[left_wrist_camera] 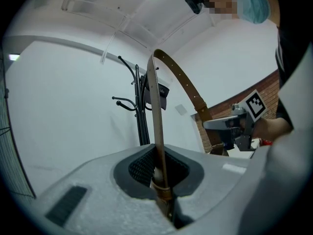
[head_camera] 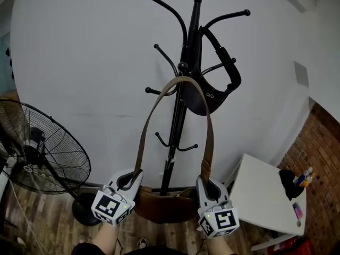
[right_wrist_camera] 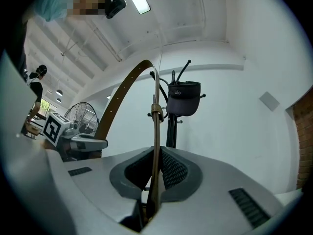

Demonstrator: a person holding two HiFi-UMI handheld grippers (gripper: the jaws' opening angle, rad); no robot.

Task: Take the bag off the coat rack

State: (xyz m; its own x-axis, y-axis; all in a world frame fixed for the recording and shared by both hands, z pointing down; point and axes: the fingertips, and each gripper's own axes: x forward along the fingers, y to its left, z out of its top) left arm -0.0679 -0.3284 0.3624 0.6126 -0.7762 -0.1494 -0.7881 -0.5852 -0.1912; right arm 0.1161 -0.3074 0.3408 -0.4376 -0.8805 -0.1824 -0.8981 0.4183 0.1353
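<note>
Item, head view, 8 o'clock: we list a black floor fan (head_camera: pixel 43 154) on the wood floor (head_camera: pixel 37 222). Item, 7 o'clock: the left gripper (head_camera: pixel 130 178), clenched on the left run of a brown strap (head_camera: pixel 154 108); its own view shows the strap pinched between the pads. Item, 6 o'clock: the brown bag (head_camera: pixel 164 205), hanging low between the two grippers in front of the rack's foot. Item, centre to 12 o'clock: the black coat rack (head_camera: pixel 187 52) against the white wall; the strap's top bend crosses its pole at mid-height, and we cannot tell whether it rests on a hook. Item, 1 o'clock of the pole: a black cap (head_camera: pixel 210 97) hung on a side arm. Item, 5 o'clock: the right gripper (head_camera: pixel 208 187), clenched on the strap's right run, near a buckle. Item, 4 o'clock: a white surface (head_camera: pixel 260 195) bearing a dark object (head_camera: pixel 289 182). Item, 3 o'clock: a brick wall (head_camera: pixel 321 142).
</note>
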